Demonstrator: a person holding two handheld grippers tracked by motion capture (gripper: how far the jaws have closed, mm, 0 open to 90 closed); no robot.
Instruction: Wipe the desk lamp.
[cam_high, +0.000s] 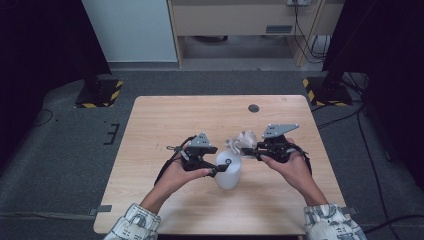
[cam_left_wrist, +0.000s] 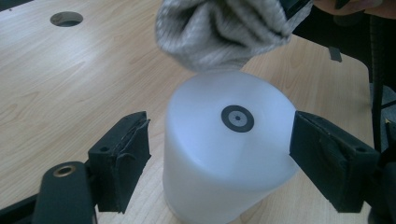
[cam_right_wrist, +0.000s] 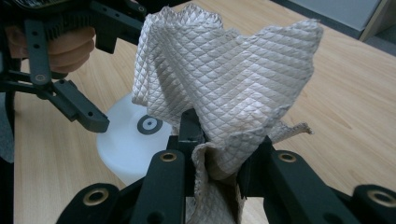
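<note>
So the white plastic tub (cam_high: 228, 170) stood upside down on the wooden bench (cam_high: 150, 125), near the front middle, with the left claw (cam_left_wrist: 219, 154) sitting around it, jaws spread and clear of its sides on both flanks, not gripping anything. The right claw (cam_right_wrist: 219, 154) was clenched tight on a crumpled beige quilted cloth (cam_right_wrist: 224, 88), which it held up just over the tub's far edge, pretty much touching it.

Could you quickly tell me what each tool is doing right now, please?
Left tool: open, jaws either side of the white container, not pressing it.
Right tool: closed on the beige cloth.
</note>
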